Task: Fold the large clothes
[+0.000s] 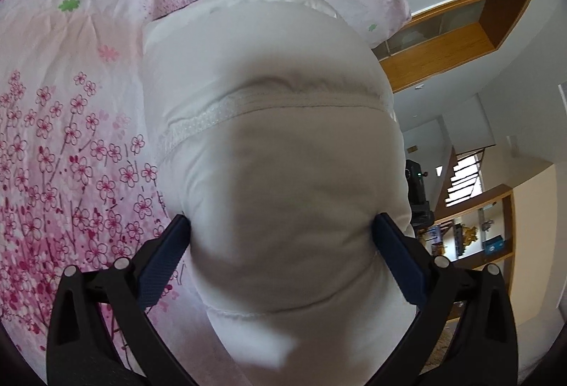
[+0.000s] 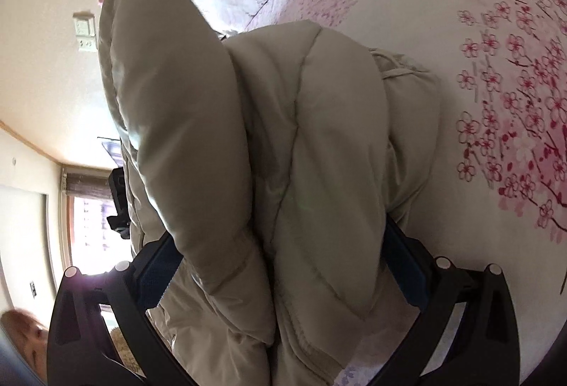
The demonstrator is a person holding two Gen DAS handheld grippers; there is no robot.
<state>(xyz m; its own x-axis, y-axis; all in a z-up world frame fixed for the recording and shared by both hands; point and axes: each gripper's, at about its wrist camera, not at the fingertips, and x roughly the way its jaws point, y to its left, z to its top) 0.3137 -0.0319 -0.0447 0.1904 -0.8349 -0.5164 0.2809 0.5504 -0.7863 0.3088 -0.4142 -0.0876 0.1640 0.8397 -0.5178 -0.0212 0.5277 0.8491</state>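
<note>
Underneath, floral bedspread [image 1: 71,102]; beyond, perhaps wooden shelving [image 1: 471,244].

My left gripper [image 1: 280,226] has black arms and dark blue pads, and the padded jacket [image 1: 269,123] filling the centre of its view looks off-white with a white textured band across it. At the left of that frame the bedspread [image 1: 63,138] is pale pink with magenta blossoms. My right gripper [image 2: 280,244] is also black and blue; there the jacket [image 2: 283,145] reads beige, quilted. Wooden shelving [image 1: 457,42] at upper right is orange-brown.
</note>
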